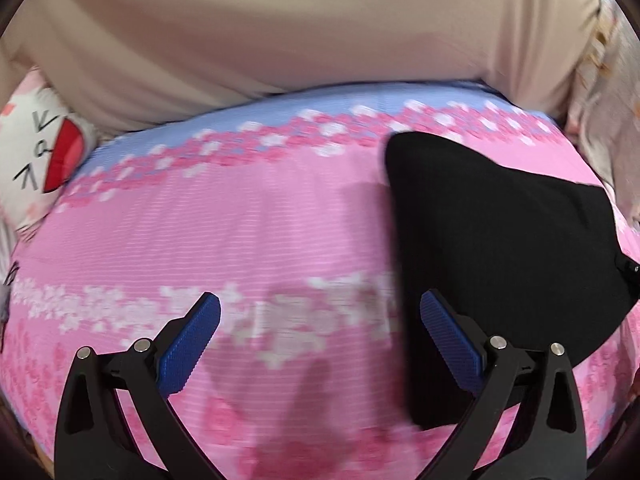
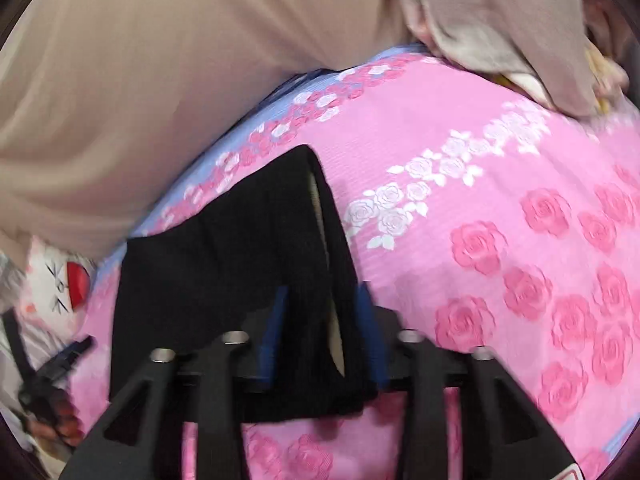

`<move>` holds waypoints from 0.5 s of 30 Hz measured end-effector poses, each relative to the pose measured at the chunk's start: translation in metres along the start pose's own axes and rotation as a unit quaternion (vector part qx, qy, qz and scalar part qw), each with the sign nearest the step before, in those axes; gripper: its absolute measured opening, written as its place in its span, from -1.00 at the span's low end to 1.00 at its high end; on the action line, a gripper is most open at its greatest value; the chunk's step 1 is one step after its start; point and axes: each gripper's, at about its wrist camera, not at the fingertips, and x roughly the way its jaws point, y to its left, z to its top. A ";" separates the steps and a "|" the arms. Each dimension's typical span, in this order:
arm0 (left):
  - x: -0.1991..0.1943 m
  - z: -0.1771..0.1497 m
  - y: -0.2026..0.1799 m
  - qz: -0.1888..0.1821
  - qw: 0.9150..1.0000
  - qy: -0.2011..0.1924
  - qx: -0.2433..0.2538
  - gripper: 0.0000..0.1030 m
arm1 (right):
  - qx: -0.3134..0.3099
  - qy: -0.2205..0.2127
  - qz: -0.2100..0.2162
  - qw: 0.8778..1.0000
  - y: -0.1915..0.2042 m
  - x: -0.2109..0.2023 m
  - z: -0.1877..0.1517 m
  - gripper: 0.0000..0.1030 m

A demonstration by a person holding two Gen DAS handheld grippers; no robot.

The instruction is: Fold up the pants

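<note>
The black pants (image 1: 492, 240) lie folded on a pink rose-print bedsheet (image 1: 240, 232). In the left wrist view they sit at the right, just beyond my right finger. My left gripper (image 1: 320, 316) is open and empty above the sheet, left of the pants. In the right wrist view the pants (image 2: 224, 264) run from the middle down into my right gripper (image 2: 322, 312), which is shut on their folded edge, with a pale inner lining showing. The left gripper also shows in the right wrist view (image 2: 60, 364) at the far left.
A beige blanket (image 1: 280, 28) covers the far side of the bed. A white cartoon pillow (image 1: 36, 148) lies at the left. A grey-beige cloth (image 2: 512, 28) is bunched at the far right corner.
</note>
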 end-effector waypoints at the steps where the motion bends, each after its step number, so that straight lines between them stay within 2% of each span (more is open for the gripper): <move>1: 0.001 0.001 -0.004 -0.006 1.000 0.002 -0.002 0.91 | -0.008 -0.012 -0.005 1.000 0.002 -0.005 0.001 0.19; 2: 0.004 0.003 -0.011 -0.020 1.000 0.006 -0.007 0.91 | -0.013 -0.012 -0.002 1.000 0.002 -0.006 0.002 0.29; 6: 0.026 0.004 -0.030 -0.065 0.996 0.050 -0.021 0.91 | -0.013 0.018 0.018 1.000 0.002 0.006 0.003 0.40; 9: 0.049 0.000 -0.042 -0.116 0.989 0.087 -0.041 0.91 | -0.006 0.054 0.029 0.998 0.002 0.026 -0.002 0.43; 10: 0.057 -0.001 -0.044 -0.139 0.984 0.098 -0.049 0.91 | 0.000 0.060 0.040 0.997 0.001 0.031 -0.005 0.44; 11: 0.068 -0.003 -0.044 -0.172 0.975 0.118 -0.070 0.91 | 0.012 0.051 0.057 0.997 0.000 0.034 -0.007 0.54; 12: 0.068 -0.003 -0.042 -0.174 0.976 0.104 -0.078 0.91 | 0.013 0.046 0.062 0.997 0.002 0.032 -0.009 0.55; 13: 0.067 -0.001 -0.042 -0.181 0.976 0.094 -0.077 0.85 | 0.009 0.046 0.061 0.997 0.005 0.033 -0.009 0.54; 14: 0.067 0.000 -0.042 -0.188 0.976 0.091 -0.068 0.65 | 0.005 0.044 0.058 0.997 0.009 0.034 -0.009 0.37; 15: 0.065 0.000 -0.041 -0.194 0.975 0.086 -0.068 0.32 | 0.004 0.045 0.058 0.997 0.012 0.034 -0.009 0.25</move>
